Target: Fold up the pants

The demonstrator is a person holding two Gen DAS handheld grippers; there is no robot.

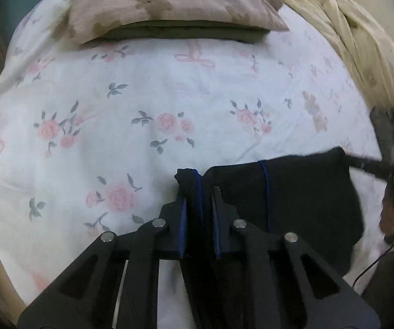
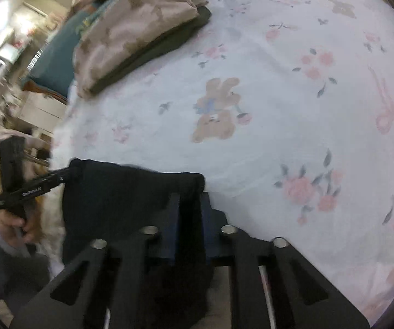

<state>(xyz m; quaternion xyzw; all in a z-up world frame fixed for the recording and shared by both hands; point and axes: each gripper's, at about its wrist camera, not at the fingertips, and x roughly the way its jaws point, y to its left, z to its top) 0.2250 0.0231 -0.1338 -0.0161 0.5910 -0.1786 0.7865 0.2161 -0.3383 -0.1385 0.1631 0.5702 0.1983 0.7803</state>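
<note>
The pants (image 1: 293,200) are dark navy with blue stitching and hang stretched between my two grippers above the floral bedsheet (image 1: 142,96). My left gripper (image 1: 199,192) is shut on one corner of the pants, which bunches between its fingers. In the left wrist view the right gripper (image 1: 361,164) grips the far corner at the right. In the right wrist view my right gripper (image 2: 188,200) is shut on the pants (image 2: 120,192), and the left gripper (image 2: 60,176) holds the opposite corner at the left.
A folded beige patterned blanket on a dark cushion (image 1: 169,5) lies at the head of the bed. A cream duvet (image 1: 361,41) is bunched at the right. The bed's edge and room furniture (image 2: 19,96) show at left in the right wrist view.
</note>
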